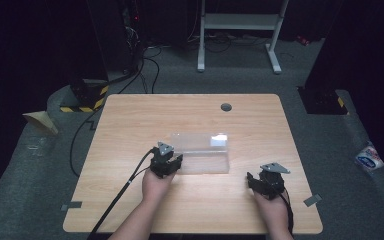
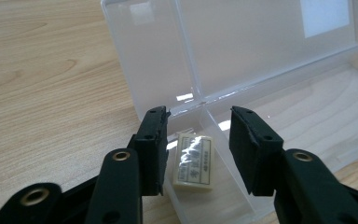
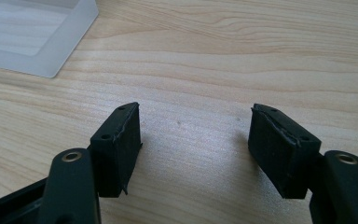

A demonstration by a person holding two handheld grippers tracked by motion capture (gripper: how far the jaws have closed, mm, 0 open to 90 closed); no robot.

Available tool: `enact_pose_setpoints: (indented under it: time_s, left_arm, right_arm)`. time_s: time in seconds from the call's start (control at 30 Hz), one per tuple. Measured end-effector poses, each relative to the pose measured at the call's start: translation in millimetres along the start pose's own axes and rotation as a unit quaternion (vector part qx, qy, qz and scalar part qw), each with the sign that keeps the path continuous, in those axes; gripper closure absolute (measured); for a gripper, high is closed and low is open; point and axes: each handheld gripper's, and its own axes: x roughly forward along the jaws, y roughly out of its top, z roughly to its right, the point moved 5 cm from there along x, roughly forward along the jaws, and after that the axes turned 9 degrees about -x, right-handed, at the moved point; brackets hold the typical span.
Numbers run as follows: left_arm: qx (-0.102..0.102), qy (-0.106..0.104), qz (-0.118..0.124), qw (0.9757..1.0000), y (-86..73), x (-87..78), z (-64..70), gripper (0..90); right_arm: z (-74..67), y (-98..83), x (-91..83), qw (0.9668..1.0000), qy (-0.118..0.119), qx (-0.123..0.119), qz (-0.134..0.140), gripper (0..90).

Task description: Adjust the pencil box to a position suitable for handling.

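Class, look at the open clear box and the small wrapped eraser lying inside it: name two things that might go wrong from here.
1. The left gripper hangs open over the eraser, close to the clear box's near wall; pulling back carelessly might snag that wall and shift the light box.
2. The lid stands upright and unsupported, while the right gripper rests open on the table, apart from the box; a nudge might drop the lid.

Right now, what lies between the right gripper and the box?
Bare tabletop lies between the right gripper and the clear box, per the right gripper view.
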Motion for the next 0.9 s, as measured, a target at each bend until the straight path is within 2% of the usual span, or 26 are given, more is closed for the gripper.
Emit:
enact_pose_setpoints:
  time_s: [0.27, 0.4, 0.57, 0.87, 0.9]
  left_arm:
    - [0.001, -0.011, 0.004, 0.9999, 1.6, -3.3, -0.7, 54.1]
    - [0.002, -0.026, 0.004, 0.9997, 1.8, -6.0, -0.1, 51.1]
    - [0.003, -0.032, 0.004, 0.9995, 1.6, -9.4, -0.9, 48.0]
    - [0.005, -0.042, 0.01, 0.9991, 0.7, -22.7, -6.3, 36.7]
    - [0.0, -0.047, 0.01, 0.9989, -0.4, -26.1, -9.2, 35.1]
  right_arm:
    - [0.0, 0.0, 0.0, 1.0, 0.0, 0.0, 0.0, 34.0]
    - [0.0, 0.0, 0.0, 1.0, 0.0, 0.0, 0.0, 34.0]
    - [0.0, 0.0, 0.0, 1.0, 0.0, 0.0, 0.0, 34.0]
    - [0.0, 0.0, 0.0, 1.0, 0.0, 0.0, 0.0, 34.0]
    - [0.0, 0.0, 0.0, 1.0, 0.0, 0.0, 0.0, 34.0]
